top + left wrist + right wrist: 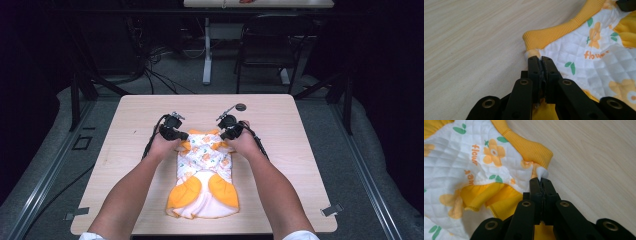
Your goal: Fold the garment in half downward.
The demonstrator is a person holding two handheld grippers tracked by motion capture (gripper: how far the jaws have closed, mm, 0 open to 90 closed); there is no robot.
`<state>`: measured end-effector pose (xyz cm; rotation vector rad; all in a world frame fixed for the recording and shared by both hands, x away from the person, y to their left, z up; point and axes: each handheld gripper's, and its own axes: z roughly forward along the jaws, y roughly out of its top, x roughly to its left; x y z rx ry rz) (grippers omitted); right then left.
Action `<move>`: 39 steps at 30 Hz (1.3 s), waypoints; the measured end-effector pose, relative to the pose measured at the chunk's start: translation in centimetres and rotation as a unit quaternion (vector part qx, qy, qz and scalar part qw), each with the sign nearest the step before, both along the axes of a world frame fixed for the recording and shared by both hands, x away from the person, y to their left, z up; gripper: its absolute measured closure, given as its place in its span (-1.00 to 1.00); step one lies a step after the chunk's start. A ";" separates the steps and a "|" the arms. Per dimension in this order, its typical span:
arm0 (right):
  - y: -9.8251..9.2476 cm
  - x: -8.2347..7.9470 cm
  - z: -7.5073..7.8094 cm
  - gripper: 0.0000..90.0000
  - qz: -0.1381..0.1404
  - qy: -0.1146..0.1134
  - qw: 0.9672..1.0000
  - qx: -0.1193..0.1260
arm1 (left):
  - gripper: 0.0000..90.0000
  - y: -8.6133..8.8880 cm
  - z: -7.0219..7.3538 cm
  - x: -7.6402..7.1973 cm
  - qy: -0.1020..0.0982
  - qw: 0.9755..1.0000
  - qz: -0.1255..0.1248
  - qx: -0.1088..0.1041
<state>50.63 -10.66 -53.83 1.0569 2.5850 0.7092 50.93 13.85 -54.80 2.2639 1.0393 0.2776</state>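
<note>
A small white quilted garment (pixel 205 170) printed with orange flowers and trimmed in yellow ribbing lies flat on the light wooden table (pixel 290 150). Its orange sleeves point toward the near edge. My left gripper (pixel 182 136) sits at the garment's far left corner. In the left gripper view its jaws (pixel 539 58) are shut on the fabric (pixel 594 57) just below the ribbed band (pixel 554 35). My right gripper (pixel 226 135) is at the far right corner. In the right gripper view it (pixel 540 180) is pinched shut on the fabric (pixel 474 165) beside the ribbed band (pixel 531 150).
A small dark round disc (pixel 240 106) lies on the table beyond the right gripper. Metal clips (pixel 331 210) sit at the table's near corners. A black chair (pixel 270 40) and another table's leg (pixel 207 50) stand on the floor behind.
</note>
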 end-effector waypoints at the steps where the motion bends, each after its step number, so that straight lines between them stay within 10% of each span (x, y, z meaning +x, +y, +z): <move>1: 0.0 -0.1 0.3 0.97 0.006 -0.002 1.000 -0.005 | 0.93 0.0 0.2 -0.1 -0.003 1.000 0.000 -0.001; 39: -0.5 -2.9 6.4 0.98 0.051 -0.095 0.994 0.023 | 0.98 2.0 6.6 -2.5 -0.079 0.996 -0.017 -0.024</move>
